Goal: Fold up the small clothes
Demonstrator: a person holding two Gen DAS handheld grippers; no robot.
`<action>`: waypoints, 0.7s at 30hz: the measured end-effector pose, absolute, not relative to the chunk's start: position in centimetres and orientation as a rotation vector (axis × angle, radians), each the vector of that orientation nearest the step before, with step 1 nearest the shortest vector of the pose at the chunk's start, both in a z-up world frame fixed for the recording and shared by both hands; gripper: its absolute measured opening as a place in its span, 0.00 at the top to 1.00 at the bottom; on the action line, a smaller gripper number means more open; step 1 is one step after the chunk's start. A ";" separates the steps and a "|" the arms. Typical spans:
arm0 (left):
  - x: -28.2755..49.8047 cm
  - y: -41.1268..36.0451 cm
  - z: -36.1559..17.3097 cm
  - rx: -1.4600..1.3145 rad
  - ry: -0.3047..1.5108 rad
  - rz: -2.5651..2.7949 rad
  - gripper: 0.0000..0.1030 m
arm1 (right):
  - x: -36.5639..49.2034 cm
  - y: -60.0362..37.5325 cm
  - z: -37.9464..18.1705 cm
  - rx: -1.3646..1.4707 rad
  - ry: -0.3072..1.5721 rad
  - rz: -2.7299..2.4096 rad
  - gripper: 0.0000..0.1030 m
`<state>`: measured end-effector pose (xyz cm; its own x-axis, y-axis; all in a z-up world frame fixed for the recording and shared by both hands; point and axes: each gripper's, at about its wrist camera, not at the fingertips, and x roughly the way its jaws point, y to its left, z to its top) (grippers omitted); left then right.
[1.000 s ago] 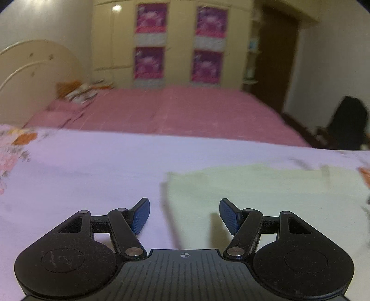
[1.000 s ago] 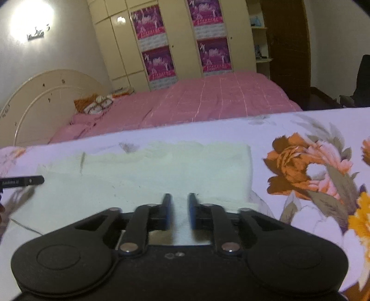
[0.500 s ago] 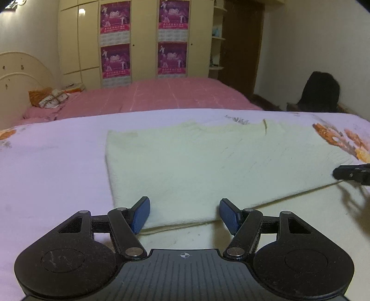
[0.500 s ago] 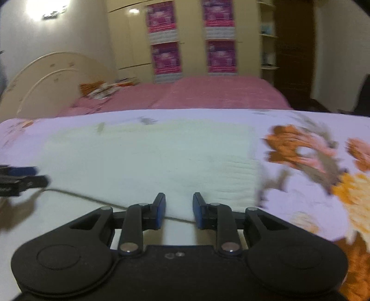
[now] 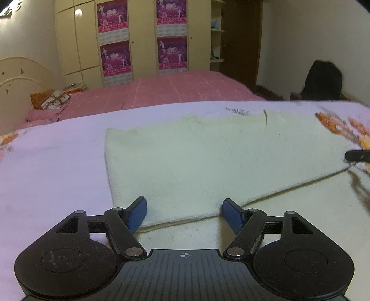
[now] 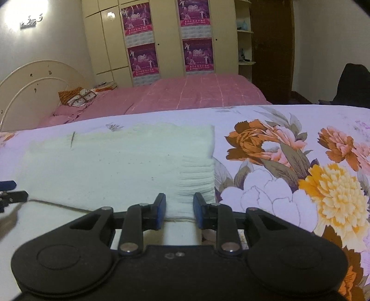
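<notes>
Over floral sheet (image 6: 289,162), both claws gape above cream cloth (image 5: 208,162).

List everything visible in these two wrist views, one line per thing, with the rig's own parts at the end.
cloth: one, pale cream, folded over itself on the near bed, hem facing the grippers.
floral sheet: one, lilac with orange and yellow flowers, under the cloth.
pink bed: one, pink checked cover, behind the near bed.
pillow: one, orange and white, at the pink bed's head.
headboard: one, cream, arched, far left.
wardrobe: one, cream, back wall.
posters: four, magenta, on the wardrobe doors.
dark chair: one, black, far right.
left gripper: open wide, at the cloth's near left corner.
right gripper: open narrowly, at the near right corner.
</notes>
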<state>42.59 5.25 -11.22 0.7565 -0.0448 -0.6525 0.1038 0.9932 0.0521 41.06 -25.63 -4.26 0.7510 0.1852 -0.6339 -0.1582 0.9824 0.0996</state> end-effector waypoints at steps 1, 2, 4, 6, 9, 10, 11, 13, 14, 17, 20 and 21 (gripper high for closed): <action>42.4 4.8 -11.0 0.113 0.712 -0.066 0.19 | 40.8 -25.8 -4.0 0.058 0.696 0.192 0.74; 42.0 4.5 -10.9 0.141 0.710 -0.045 0.14 | 40.6 -26.0 -3.8 0.071 0.697 0.193 0.74; 41.3 4.3 -10.6 0.150 0.714 -0.037 0.12 | 39.8 -26.5 -3.5 0.083 0.698 0.185 0.70; 40.1 4.5 -10.3 0.140 0.721 -0.031 0.12 | 39.0 -27.1 -3.3 0.092 0.698 0.182 0.69; 38.4 4.7 -9.8 0.141 0.726 -0.031 0.12 | 37.5 -28.0 -3.0 0.105 0.708 0.168 0.68; 37.7 4.7 -9.6 0.141 0.725 -0.033 0.12 | 36.9 -28.4 -2.8 0.115 0.709 0.162 0.68; 37.0 4.7 -9.4 0.142 0.724 -0.034 0.12 | 36.4 -28.7 -2.6 0.126 0.709 0.159 0.68; 36.0 4.7 -9.2 0.140 0.727 -0.038 0.12 | 35.1 -29.3 -2.2 0.142 0.708 0.158 0.67; 35.3 4.6 -9.2 0.140 0.727 -0.039 0.12 | 34.6 -29.4 -2.0 0.144 0.707 0.158 0.66; 33.7 4.6 -9.3 0.129 0.740 -0.036 0.12 | 33.0 -29.7 -1.8 0.148 0.714 0.163 0.66; 31.6 5.0 -9.6 0.114 0.753 -0.030 0.12 | 31.5 -29.8 -1.8 0.165 0.731 0.172 0.65; 30.8 5.1 -9.6 0.109 0.759 -0.029 0.12 | 30.9 -29.8 -1.9 0.171 0.737 0.175 0.64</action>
<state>30.80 5.08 -9.62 0.7254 0.0131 -0.6882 0.0656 0.9939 0.0881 30.89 -29.85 -1.86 0.7271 0.2179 -0.6510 -0.0984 0.9716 0.2154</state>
